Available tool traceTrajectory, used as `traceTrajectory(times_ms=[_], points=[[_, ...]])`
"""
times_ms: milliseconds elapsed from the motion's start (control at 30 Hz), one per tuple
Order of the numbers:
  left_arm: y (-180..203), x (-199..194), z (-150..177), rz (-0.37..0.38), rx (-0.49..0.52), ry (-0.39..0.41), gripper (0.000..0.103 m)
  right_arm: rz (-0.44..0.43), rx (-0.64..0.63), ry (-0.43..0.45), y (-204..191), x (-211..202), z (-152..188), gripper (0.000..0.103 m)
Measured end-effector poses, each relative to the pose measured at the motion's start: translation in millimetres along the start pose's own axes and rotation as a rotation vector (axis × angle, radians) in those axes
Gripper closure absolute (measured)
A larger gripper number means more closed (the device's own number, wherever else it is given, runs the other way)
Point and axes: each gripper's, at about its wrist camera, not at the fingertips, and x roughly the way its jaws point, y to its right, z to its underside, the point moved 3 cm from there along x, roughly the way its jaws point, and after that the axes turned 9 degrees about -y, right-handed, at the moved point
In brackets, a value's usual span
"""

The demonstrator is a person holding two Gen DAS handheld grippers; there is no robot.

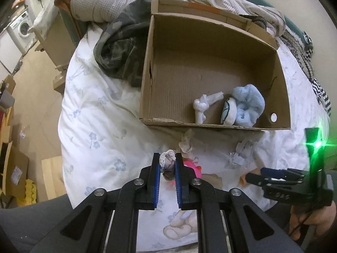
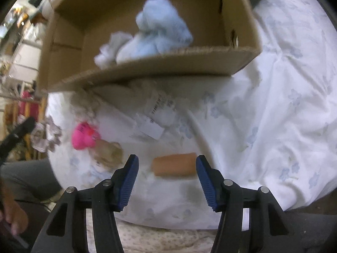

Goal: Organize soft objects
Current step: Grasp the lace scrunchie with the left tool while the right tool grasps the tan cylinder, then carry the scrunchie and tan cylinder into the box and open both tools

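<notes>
Bed (image 1: 101,113) under white floral duvet carries cardboard box (image 1: 145,80). Box holds blue plush (image 1: 249,105) and knotted white cloth (image 1: 203,106) near front wall. My left gripper (image 1: 167,166) clamped on small grey knit bundle (image 1: 167,163), short of box front edge. Pink toy (image 2: 84,136), crumpled paper (image 1: 186,145) and tagged plastic wrap (image 2: 155,116) litter duvet between me and box. Right gripper (image 2: 167,168) spread wide, empty, tan roll (image 2: 174,164) lying between its pads. Right view blurred.
</notes>
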Motion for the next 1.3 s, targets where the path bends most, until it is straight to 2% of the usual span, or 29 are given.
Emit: traceTrajectory(times_ms=[100,167,200,233,267,367,500,700,967,1200,1267,1300], points=[[-3.4,0.6,0.3,0.010,-0.016,-0.010,0.091,0.055,-0.017,-0.036,-2.7,13.0,-1.0,0.044],[-4.3,1.7,0.2,0.021,-0.025,-0.017,0.091,0.085,-0.038,-0.055,-5.5,19.1,-1.2,0.070],[-5.1,2.0,0.0,0.024,-0.029,-0.019,0.091,0.094,-0.051,-0.054,-7.4,20.0,-1.1,0.074],[-5.3,2.2,0.1,0.024,-0.031,-0.018,0.091,0.093,-0.064,-0.044,-10.2,18.8,-1.1,0.092],[-5.5,2.5,0.2,0.024,-0.032,-0.018,0.091,0.093,-0.075,-0.037,-12.7,17.4,-1.1,0.094],[-7.2,2.3,0.5,0.022,-0.040,-0.015,0.091,0.067,-0.098,0.022,-19.7,5.3,-0.7,0.094],[-10.1,1.8,1.0,0.020,-0.060,-0.011,0.091,-0.023,-0.104,0.117,-25.5,-18.3,-1.5,0.094],[-9.3,1.4,1.6,0.017,-0.059,-0.011,0.091,-0.103,-0.127,0.158,-32.3,-29.0,3.9,0.094],[-11.6,-2.7,0.3,0.008,-0.068,0.011,0.091,-0.098,-0.147,0.174,-36.0,-31.9,1.3,0.094],[-13.4,-21.9,-2.9,-0.024,-0.082,0.086,0.091,-0.138,-0.182,0.249,-42.0,-51.7,7.9,0.094],[-5.3,-36.8,-5.8,0.051,-0.066,0.089,0.091,-0.153,-0.196,0.274,-44.6,-60.3,9.5,0.094],[-1.2,-45.7,-8.7,0.048,-0.048,0.115,0.091,-0.167,-0.206,0.286,-46.3,-66.4,10.3,0.094]])
